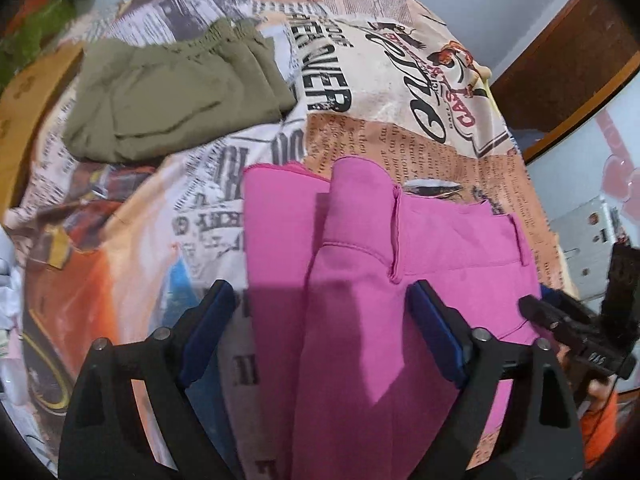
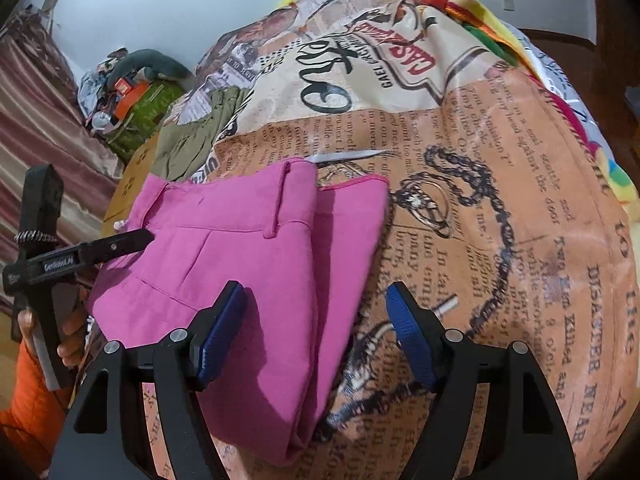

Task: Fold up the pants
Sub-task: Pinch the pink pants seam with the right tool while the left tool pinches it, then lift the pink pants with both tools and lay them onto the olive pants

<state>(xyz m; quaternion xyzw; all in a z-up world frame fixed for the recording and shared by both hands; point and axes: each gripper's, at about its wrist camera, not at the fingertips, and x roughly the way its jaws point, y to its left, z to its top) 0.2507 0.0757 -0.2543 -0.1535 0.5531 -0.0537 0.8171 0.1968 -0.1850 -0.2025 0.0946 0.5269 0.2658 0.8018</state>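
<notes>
Below both spread tongs (image 1: pixel 320 332) (image 2: pixel 316 328), pink pants (image 2: pixel 248 248) folded; lower end cut off.

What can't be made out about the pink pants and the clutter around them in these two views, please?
- Pink pants: the near end runs under the left tool and off the bottom edge in both views.
- Olive garment: half hidden by a printed bedspread bulge, right wrist view.
- Corner clutter: blurred at the left wrist view's rim.
</notes>
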